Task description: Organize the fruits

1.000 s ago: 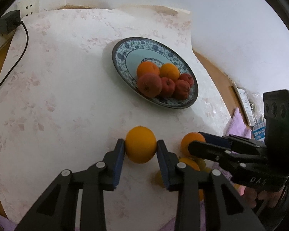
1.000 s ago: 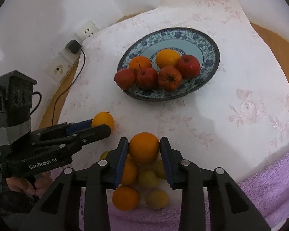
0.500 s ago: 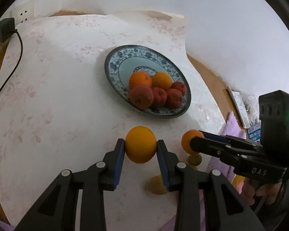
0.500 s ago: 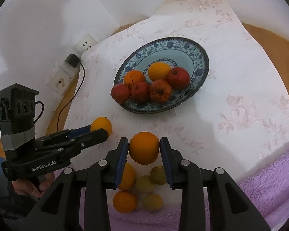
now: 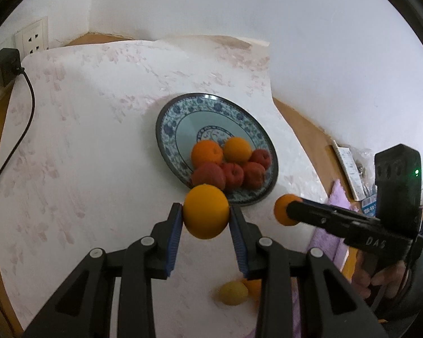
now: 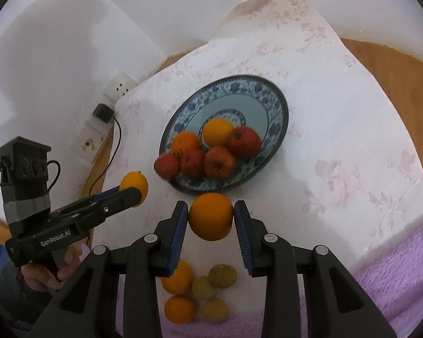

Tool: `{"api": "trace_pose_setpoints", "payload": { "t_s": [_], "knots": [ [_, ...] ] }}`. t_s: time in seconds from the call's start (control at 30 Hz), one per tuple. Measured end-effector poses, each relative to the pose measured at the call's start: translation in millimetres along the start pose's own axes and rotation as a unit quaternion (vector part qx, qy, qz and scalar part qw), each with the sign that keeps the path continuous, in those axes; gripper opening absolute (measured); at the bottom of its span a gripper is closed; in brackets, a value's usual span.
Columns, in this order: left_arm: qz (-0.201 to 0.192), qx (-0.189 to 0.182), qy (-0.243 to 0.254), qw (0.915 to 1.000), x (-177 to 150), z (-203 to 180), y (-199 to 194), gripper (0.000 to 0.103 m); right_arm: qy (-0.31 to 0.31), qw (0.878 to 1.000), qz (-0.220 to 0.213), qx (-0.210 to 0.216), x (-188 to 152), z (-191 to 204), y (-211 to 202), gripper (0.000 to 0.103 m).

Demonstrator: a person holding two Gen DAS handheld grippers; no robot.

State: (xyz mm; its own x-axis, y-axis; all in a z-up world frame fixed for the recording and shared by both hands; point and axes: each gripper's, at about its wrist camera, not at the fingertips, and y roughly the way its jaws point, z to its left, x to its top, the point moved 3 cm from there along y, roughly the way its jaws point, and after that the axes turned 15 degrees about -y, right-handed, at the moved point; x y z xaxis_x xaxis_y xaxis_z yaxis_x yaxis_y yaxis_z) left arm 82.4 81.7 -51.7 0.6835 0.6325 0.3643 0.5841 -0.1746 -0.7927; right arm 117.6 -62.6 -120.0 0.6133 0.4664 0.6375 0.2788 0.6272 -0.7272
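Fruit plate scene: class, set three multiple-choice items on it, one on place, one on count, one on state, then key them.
1. Where do the loose yellow fruits lie?
A. on the plate
B. on the cloth near the tools
C. on the floor

2. How many fruits are on the plate?
A. three
B. six
C. nine

3. What does each tool hold?
A. an orange
B. nothing
C. an apple

Key: B, the loose fruits lie below the tools; B, two oranges and four red fruits on the plate; A, left tool and right tool each clamp an orange.
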Motion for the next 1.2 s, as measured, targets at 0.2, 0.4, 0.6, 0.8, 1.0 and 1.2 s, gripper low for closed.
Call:
{"api": "trace_pose_setpoints", "payload": {
  "t_s": [0.2,0.4,0.6,0.8,1.0,1.2],
  "knots": [
    [-0.002,0.004,0.004,1.0,13,-1,4,0.035,0.014,1.0,-0.017,0.002,17,-14,-4,0.035],
    [-0.009,0.008,0.006,0.9999,32,-4,11,0.035,0.027,0.999,-0.027,0.001,39,-31,-1,0.035],
    [-0.012,0.014,0.006,0.9998,47,-4,22,0.035,0.029,0.999,-0.03,-0.001,58,-44,2,0.035],
    [-0.009,0.02,-0.001,0.9998,53,-1,31,0.035,0.029,0.999,-0.022,0.002,70,-53,15,0.035],
    [-0.001,0.024,-0.008,0.9997,53,4,38,0.035,0.029,0.999,-0.01,0.01,79,-57,31,0.035],
    [0.001,0.016,-0.004,0.9999,54,4,41,0.035,0.025,1.0,0.003,0.013,81,-59,44,0.035]
  ]
}}
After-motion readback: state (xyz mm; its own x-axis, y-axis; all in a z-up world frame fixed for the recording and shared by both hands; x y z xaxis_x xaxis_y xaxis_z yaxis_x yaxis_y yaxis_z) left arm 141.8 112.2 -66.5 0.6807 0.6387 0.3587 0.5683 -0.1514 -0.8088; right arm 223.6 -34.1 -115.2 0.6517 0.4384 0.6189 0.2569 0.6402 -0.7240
